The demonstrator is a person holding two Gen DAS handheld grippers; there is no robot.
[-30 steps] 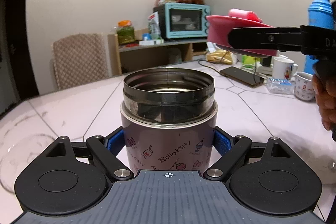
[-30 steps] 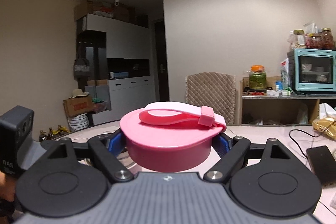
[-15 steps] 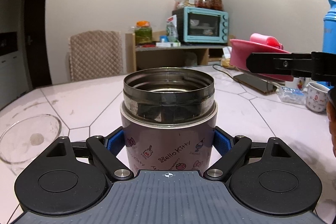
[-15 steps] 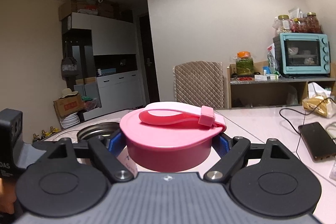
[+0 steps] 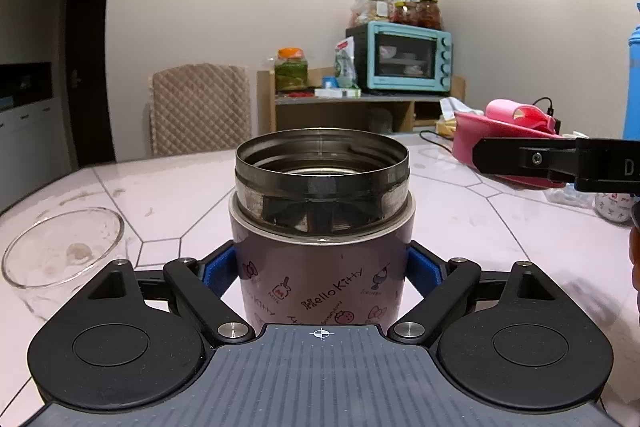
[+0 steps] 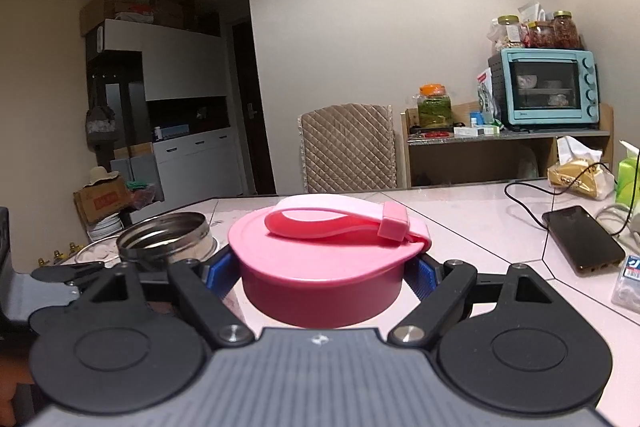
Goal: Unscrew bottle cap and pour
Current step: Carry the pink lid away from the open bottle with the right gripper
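Note:
My left gripper [image 5: 322,267] is shut on a purple Hello Kitty steel jar [image 5: 322,227] that stands upright with its mouth open. My right gripper [image 6: 324,267] is shut on the jar's pink cap [image 6: 324,267], which has a loop strap on top. In the left wrist view the cap [image 5: 496,139] is held low to the right of the jar, close to the table. In the right wrist view the open jar [image 6: 164,239] is to the left of the cap. An empty glass bowl [image 5: 60,247] sits on the table left of the jar.
The white tiled table [image 5: 168,195] carries a phone on a cable [image 6: 580,243], mugs [image 5: 612,207], a blue flask [image 5: 632,83] and a snack bag [image 6: 580,175] at the right. A chair [image 5: 200,107] and a shelf with a teal oven [image 5: 400,59] stand behind.
My right gripper has lowered the pink cap toward the table and moved it right, away from the jar. My left gripper's view has swung, bringing the glass bowl in at left.

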